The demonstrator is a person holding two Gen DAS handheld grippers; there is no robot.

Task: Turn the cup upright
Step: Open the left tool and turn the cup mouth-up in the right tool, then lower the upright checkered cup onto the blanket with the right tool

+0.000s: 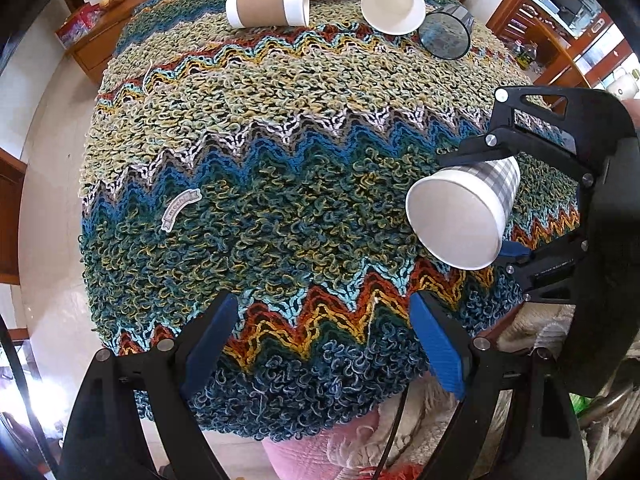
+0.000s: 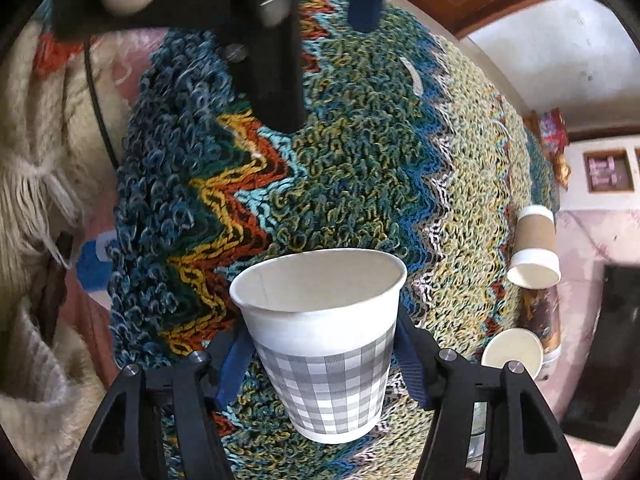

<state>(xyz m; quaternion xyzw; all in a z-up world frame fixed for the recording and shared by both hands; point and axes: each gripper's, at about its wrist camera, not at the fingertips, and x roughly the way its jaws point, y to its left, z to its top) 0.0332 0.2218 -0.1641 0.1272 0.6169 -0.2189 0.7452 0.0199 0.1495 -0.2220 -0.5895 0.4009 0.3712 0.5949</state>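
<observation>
- Paper cup (image 2: 320, 344): smooth white rim band, grey gingham print below, tapered; the surface (image 1: 280, 140) wears a loopy zigzag-knit cover.
- Your right gripper (image 2: 322, 364) has its jaws clamped on the cup's checked wall, one blue pad (image 2: 236, 364) each side, at the right, lifted off the knit.
- From the left wrist view, the cup's mouth tips leftward.
- Your left gripper (image 1: 324, 344) hovers at the near edge, jaws apart, holding nothing.

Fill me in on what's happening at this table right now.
The right gripper is clamped on a grey checked paper cup and holds it above the knitted zigzag cloth, its mouth pointing sideways in the left wrist view. The left gripper hangs open and empty near the table's edge. At the far side, a brown-sleeved cup, a white cup and a dark glass lie tipped over.
</observation>
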